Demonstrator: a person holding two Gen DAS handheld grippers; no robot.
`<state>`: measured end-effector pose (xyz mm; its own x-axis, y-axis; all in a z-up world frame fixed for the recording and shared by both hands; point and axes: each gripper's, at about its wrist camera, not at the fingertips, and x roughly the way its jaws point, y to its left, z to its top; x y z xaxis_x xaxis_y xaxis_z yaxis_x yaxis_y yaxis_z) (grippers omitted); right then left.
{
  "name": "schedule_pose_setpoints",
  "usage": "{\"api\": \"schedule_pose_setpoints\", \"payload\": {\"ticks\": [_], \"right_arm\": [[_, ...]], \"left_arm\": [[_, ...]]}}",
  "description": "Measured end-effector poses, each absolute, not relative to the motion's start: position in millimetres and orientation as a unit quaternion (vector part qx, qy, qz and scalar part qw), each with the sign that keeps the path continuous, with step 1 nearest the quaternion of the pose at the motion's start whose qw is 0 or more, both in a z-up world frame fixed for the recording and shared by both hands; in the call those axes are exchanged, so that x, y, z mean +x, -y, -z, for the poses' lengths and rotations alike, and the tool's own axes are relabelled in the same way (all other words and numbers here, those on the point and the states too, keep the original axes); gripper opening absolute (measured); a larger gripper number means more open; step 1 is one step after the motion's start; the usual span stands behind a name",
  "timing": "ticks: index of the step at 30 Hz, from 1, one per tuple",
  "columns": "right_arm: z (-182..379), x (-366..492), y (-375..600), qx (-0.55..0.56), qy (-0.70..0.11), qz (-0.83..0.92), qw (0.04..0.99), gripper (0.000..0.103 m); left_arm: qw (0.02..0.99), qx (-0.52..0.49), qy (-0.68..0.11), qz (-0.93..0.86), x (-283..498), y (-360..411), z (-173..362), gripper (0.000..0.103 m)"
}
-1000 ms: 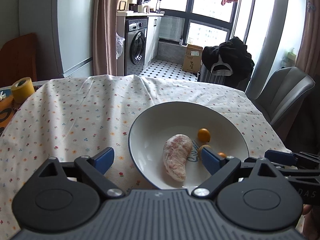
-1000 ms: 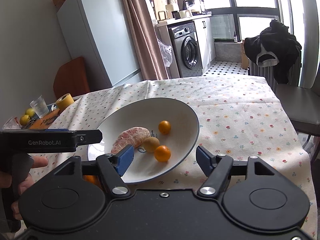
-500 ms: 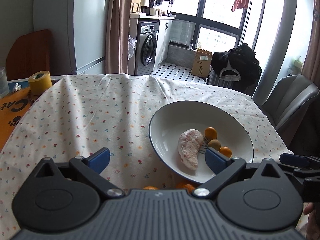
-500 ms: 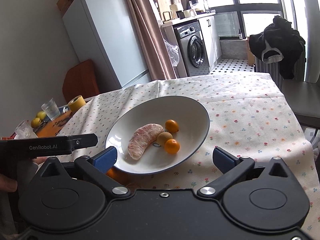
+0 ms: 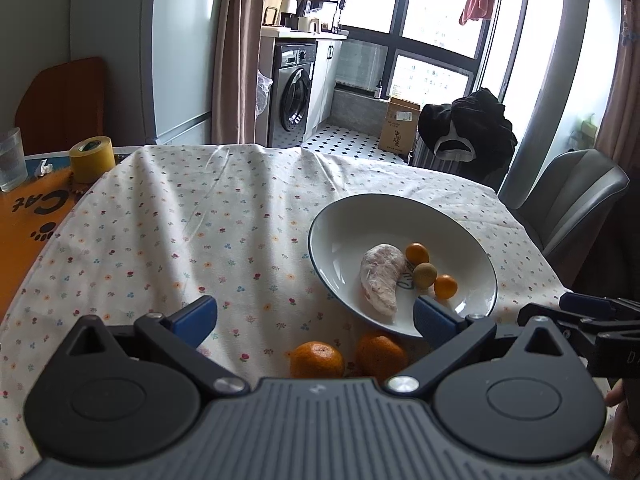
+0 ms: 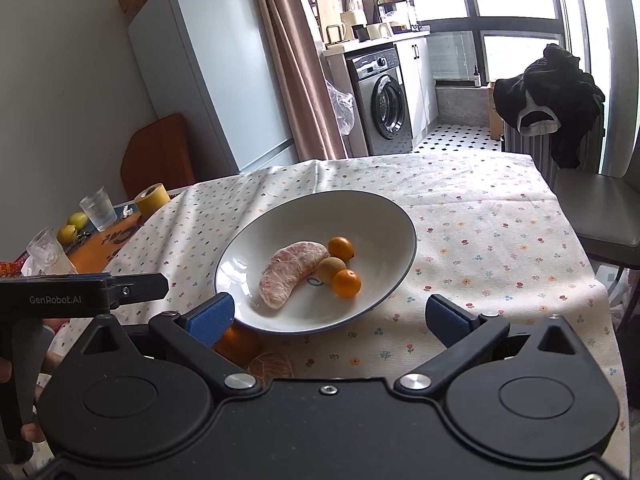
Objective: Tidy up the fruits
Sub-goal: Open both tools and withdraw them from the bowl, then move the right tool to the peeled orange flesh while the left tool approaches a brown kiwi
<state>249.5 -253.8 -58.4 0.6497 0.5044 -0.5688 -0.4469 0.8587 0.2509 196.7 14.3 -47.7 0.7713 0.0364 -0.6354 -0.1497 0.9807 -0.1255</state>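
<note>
A white plate point(image 5: 332, 216) sits on a flower-print tablecloth point(image 5: 180, 232), right of centre in the left wrist view and at centre in the right wrist view. On it lie a peeled pomelo segment point(image 5: 380, 278), two small orange kumquats point(image 5: 417, 253) point(image 5: 445, 286) and one greenish-yellow one point(image 5: 425, 275) between them, all clustered toward the plate's right half and touching or nearly touching one another.

Two mandarins point(image 5: 317, 360) point(image 5: 381, 356) rest on the cloth just outside the plate's near rim, low in the left wrist frame. The left gripper point(image 5: 316, 316) hangs above them with its blue-padded jaws spread wide and nothing between them; the mandarins show in the gap between its arms.

In the right wrist view, the right gripper point(image 6: 328, 316) is likewise spread wide and empty, its left pad overlapping the plate's near rim in the picture. One mandarin point(image 6: 236, 342) peeks out below that pad, and another point(image 6: 270, 364) lies just beside it at the edge of the gripper body.

At the far left of both frames stand a roll of yellow tape point(image 5: 90, 158) and a drinking glass point(image 5: 10, 158) on an orange mat point(image 5: 28, 216). A grey chair point(image 5: 576, 196) stands at the right edge.
</note>
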Motion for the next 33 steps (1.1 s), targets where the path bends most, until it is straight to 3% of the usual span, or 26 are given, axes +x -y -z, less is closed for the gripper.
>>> {"api": "schedule_pose_setpoints", "payload": {"ticks": [20, 33], "right_arm": [[57, 222, 248, -0.001, -0.328, -0.265, 0.907, 0.103], [65, 213, 250, 0.025, -0.335, -0.289, 0.896, 0.102]], "left_arm": [[0.936, -0.078, -0.339, -0.052, 157, -26, 54, 0.103], [0.934, -0.093, -0.343, -0.04, 146, -32, 68, 0.101]]}}
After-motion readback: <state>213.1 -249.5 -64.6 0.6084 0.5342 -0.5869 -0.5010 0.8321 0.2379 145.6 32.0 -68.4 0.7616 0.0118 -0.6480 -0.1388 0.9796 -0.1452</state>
